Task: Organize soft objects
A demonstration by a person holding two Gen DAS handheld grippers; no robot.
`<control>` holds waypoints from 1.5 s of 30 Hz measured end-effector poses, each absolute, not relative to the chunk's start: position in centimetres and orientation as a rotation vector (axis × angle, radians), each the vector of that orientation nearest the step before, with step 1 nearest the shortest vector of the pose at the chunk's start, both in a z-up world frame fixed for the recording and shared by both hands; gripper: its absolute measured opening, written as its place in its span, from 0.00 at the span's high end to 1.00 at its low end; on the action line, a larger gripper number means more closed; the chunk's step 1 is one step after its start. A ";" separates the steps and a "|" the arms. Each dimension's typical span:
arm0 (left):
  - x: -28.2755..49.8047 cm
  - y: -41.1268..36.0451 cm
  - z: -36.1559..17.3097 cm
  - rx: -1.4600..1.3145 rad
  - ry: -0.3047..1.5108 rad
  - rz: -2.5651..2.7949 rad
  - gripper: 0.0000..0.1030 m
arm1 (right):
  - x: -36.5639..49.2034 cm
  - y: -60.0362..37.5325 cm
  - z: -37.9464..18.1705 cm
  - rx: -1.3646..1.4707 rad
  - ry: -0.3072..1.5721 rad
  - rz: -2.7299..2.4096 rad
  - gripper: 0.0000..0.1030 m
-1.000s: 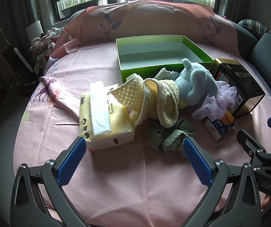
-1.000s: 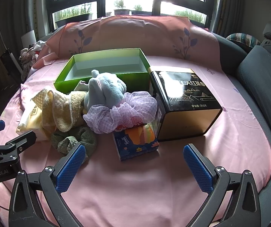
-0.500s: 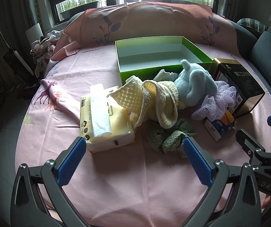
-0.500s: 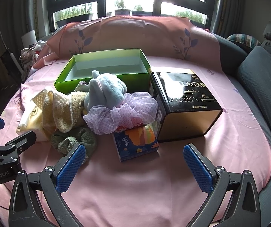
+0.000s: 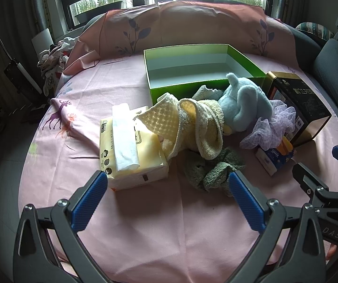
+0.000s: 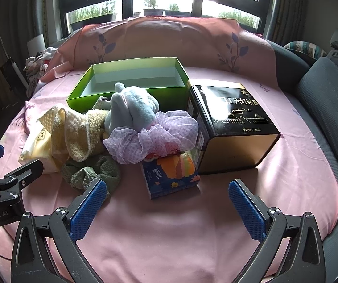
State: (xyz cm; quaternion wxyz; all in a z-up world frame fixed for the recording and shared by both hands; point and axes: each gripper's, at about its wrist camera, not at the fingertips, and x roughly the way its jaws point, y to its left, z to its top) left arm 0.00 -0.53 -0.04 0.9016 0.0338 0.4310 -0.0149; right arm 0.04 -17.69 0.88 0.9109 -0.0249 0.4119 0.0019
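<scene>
A pile of soft things lies on the pink bed: a yellow towel [image 5: 192,122], a blue plush elephant [image 5: 244,103], a lilac mesh scrunchie [image 5: 270,127] and a green knitted cloth [image 5: 211,169]. Behind them stands an empty green box [image 5: 199,70]. In the right wrist view I see the elephant [image 6: 131,108], the scrunchie [image 6: 154,136], the green cloth [image 6: 91,172] and the green box [image 6: 133,77]. My left gripper [image 5: 166,202] is open and empty, in front of the pile. My right gripper [image 6: 166,210] is open and empty, in front of a small blue tissue box [image 6: 171,176].
A yellow tissue pack [image 5: 129,146] lies left of the pile. A black and gold tin [image 6: 232,127] stands right of it. A grey sofa cushion [image 6: 324,87] borders the bed at the right. Clothes [image 5: 53,56] are heaped at the far left.
Both grippers have barely shifted; the left view has drifted slightly. Nothing was taken hold of or let go.
</scene>
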 end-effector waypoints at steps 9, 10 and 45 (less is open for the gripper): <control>0.0 -0.3 -0.4 0.060 0.896 -0.033 0.01 | 0.1 -17.6 0.7 -0.057 0.854 0.009 0.00; 0.1 -0.3 -0.4 0.059 0.898 -0.032 0.01 | 0.2 -17.6 0.6 -0.058 0.855 0.006 0.00; 0.1 -0.2 -1.0 0.055 0.910 -0.038 0.01 | 0.1 -16.9 0.0 -0.059 0.880 0.040 0.00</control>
